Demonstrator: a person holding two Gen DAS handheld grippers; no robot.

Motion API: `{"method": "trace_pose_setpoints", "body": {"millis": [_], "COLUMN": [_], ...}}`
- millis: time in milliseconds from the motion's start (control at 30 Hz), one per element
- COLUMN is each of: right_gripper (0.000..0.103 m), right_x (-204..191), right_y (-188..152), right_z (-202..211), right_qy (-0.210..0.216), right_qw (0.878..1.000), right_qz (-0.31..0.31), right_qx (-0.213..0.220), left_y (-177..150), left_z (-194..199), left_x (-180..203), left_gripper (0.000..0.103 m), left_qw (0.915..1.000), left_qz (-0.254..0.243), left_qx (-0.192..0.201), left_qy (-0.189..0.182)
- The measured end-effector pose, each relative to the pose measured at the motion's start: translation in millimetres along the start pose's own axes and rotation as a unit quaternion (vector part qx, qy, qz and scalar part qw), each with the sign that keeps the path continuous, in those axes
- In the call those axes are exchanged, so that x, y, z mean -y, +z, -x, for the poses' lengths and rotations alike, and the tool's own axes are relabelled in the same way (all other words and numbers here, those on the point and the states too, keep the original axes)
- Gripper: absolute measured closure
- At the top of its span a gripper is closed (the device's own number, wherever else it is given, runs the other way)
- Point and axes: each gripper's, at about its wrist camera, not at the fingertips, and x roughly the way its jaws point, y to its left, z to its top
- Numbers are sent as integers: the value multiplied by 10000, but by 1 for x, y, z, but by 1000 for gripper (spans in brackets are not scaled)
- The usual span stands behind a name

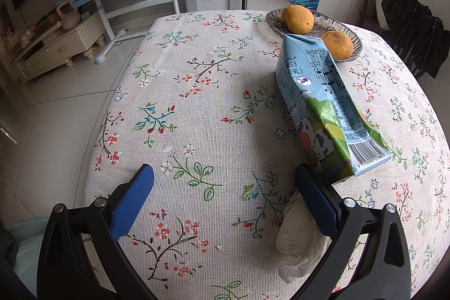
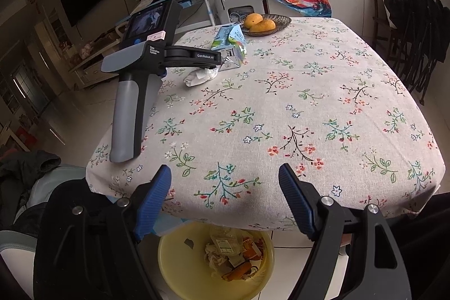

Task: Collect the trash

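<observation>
The left hand-held gripper (image 1: 223, 183) hangs over the worktop (image 1: 197, 92) with its blue fingers spread wide and nothing between them. A crumpled white tissue (image 1: 299, 236) lies on the flowered cloth just under its right finger (image 1: 316, 203); whether the finger touches it cannot be told. Just beyond that finger lies a blue and green milk carton (image 1: 317, 106) on its side, its far end reaching the rim of a metal fruit dish (image 1: 274, 18) that holds two mangoes (image 1: 298, 18).

From the other side, the right hand-held gripper (image 2: 225, 182) sits at the near edge of the worktop (image 2: 281, 103), its fingers also parted and empty. Below it on the floor stands a yellow bin (image 2: 174, 266), partly under the worktop's edge, with paper scraps, wrappers and peel inside. Across the cloth the left device (image 2: 140, 80) is seen with its arm over the tissue (image 2: 201, 76), and the carton (image 2: 229, 45) is just behind.
</observation>
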Motion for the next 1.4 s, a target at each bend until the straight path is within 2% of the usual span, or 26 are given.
{"method": "trace_pose_setpoints", "body": {"millis": [1400], "right_gripper": [27], "right_x": [3], "right_y": [0], "right_z": [6], "right_qy": [4], "right_qw": [10000], "right_qz": [-35], "right_qx": [71], "left_y": [0], "left_z": [0], "left_x": [0], "left_gripper": [6], "left_qw": [10000], "left_qz": [1], "left_qx": [0], "left_qy": [0]}}
